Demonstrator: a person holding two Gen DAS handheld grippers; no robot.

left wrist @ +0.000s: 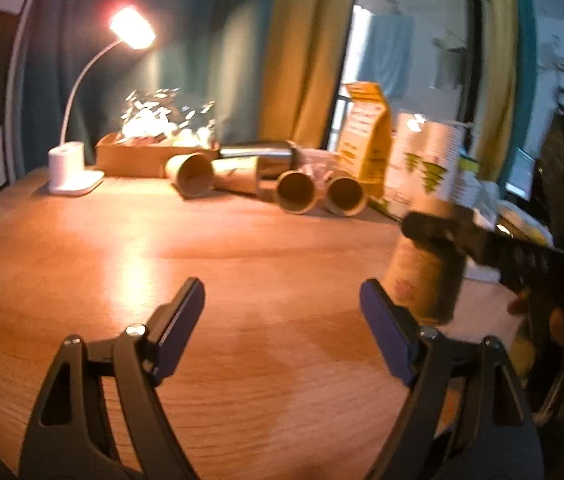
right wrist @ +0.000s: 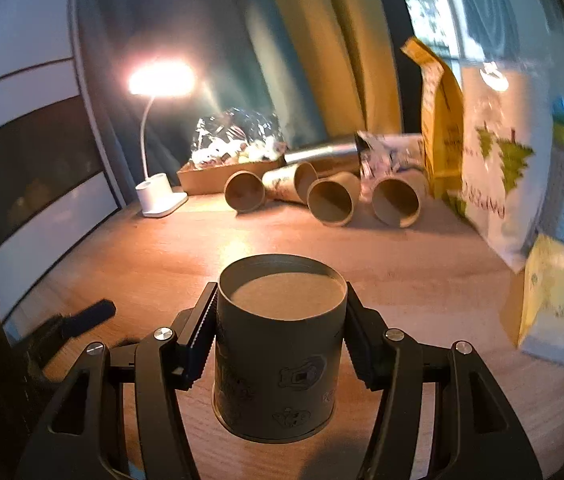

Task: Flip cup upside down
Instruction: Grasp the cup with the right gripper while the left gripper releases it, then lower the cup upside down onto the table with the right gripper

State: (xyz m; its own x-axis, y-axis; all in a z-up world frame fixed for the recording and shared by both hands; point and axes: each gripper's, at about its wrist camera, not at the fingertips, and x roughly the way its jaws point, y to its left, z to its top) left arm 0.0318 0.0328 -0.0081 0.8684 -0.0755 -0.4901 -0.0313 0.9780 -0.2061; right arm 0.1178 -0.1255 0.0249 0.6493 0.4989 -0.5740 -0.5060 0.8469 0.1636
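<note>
The right gripper [right wrist: 282, 320] is clamped on the cup [right wrist: 278, 356], its two ribbed fingers [right wrist: 202, 340] pressing opposite sides of the brown paper wall just below the recessed base, which faces up; the wider rim is at the bottom, so the cup stands inverted directly between the fingers, close above or on the wooden table [right wrist: 421, 288], though contact with the wood cannot be made out. In the left wrist view the left gripper [left wrist: 282, 308] hovers over the bare table [left wrist: 242, 240] with its blue-padded fingers [left wrist: 180, 320] spread wide and nothing between them; the same cup [left wrist: 421, 280] shows just beyond its right finger, crossed by the dark right gripper [left wrist: 461, 240]. Farther ahead of both grippers, four more paper cups [right wrist: 329, 200] lie on their sides with mouths turned this way. To the right of these stand a yellow bag [right wrist: 441, 128] and a white bag with green tree prints [right wrist: 501, 160]. Behind the lying cups rest a steel flask [right wrist: 321, 156] and a cardboard tray of foil-wrapped items [right wrist: 238, 152], and far left a lit white desk lamp [right wrist: 158, 196] stands before the teal curtain [right wrist: 222, 40].
</note>
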